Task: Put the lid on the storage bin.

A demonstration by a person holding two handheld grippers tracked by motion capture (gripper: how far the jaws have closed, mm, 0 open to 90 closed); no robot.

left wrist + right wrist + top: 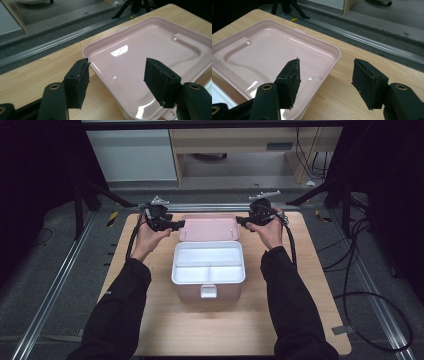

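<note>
**Both tongs at the lid's two ends, nothing gripped yet**

The left gripper [181, 224] has its jaws apart, and the left edge of the pink lid [209, 228] lies between them without touch. The right gripper [240, 222] is the same at the right edge: jaws apart, the rim passes between them, no pad presses on it. So nothing is held at this moment.

The lid lies flat on the table [150, 320], inner side up, at the far side of the box [208, 270] and touching its back wall. The box is open; its white tray with three compartments is empty.

I think the next step is to pinch both ends and bring the lid over the box. The rim is thin and glossy, so a pad may slip off if it closes too near the edge. If one side closes before the other, the lid may tilt or twist, or push the box.

Nothing stands between the lid and the box. Cables [360, 295] and a metal rail [55, 295] lie outside the table, well apart.
</note>
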